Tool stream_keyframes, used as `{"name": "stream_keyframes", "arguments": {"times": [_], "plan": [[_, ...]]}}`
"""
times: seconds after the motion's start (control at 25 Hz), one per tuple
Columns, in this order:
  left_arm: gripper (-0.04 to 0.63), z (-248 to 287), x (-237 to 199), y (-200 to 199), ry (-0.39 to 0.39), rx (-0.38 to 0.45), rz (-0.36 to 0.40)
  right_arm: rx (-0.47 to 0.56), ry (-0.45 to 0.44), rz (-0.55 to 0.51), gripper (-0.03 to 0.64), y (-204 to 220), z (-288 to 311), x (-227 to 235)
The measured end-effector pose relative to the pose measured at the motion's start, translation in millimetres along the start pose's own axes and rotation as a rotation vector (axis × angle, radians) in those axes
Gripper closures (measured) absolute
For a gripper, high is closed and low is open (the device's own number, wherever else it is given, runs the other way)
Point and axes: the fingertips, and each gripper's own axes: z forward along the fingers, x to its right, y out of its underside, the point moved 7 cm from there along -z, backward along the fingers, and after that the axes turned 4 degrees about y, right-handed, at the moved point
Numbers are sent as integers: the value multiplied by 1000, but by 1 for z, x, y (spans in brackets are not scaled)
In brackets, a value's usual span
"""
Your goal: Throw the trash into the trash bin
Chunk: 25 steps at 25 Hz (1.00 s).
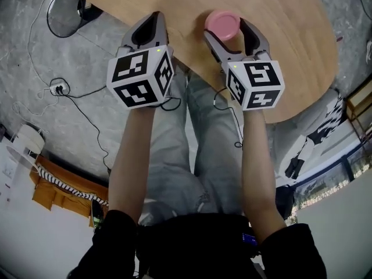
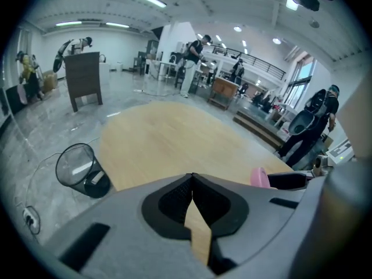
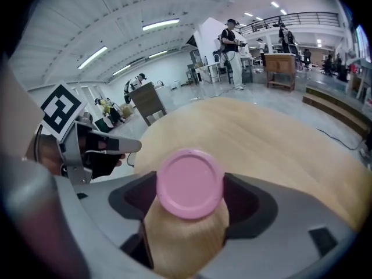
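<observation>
Head view: right gripper (image 1: 226, 32) pinches the pink cap (image 1: 222, 21) between its jaw ends, over the near edge of the bench (image 1: 279, 45). I cannot tell whether the cap rests on the wood or is lifted. Left gripper (image 1: 152, 17) sits alongside, jaws pressed together on nothing. The trash bin (image 1: 65, 13) stands on the floor off the bench's left side, well apart from the cap.

Risks, as I judge them:
- The cap is round and looks smooth, and only the jaw ends hold it. A quick swing towards the bin could let it slip out onto the floor.
- The way to the bin passes the left gripper, so the two could knock together unless I clear it first.

View differences:
- Right gripper view shows the cap's flat face square on, with a jaw at either side of its rim, but no bin.
- Left gripper view shows the bin beside the bench with something pale inside. The cap is only a pink sliver there.
</observation>
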Motion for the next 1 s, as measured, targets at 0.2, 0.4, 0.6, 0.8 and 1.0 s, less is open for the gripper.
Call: {"name": "stream_keyframes", "arguments": {"times": [0.2, 0.4, 0.6, 0.8, 1.0], "plan": [[589, -29, -73, -2, -103, 43, -95, -10, -86, -92, 298, -31, 43, -52], [589, -56, -139, -3, -205, 86, -185, -12, -173, -151, 298, -60, 90, -103], [589, -79, -181, -5, -277, 129, -243, -9, -254, -208, 298, -85, 128, -148], [589, -100, -228, -8, -336, 169, -311, -17, -340, -270, 298, -111, 168, -210], [589, -122, -295, -9, -410, 219, -375, -45, -443, -358, 298, -124, 216, -285]]}}
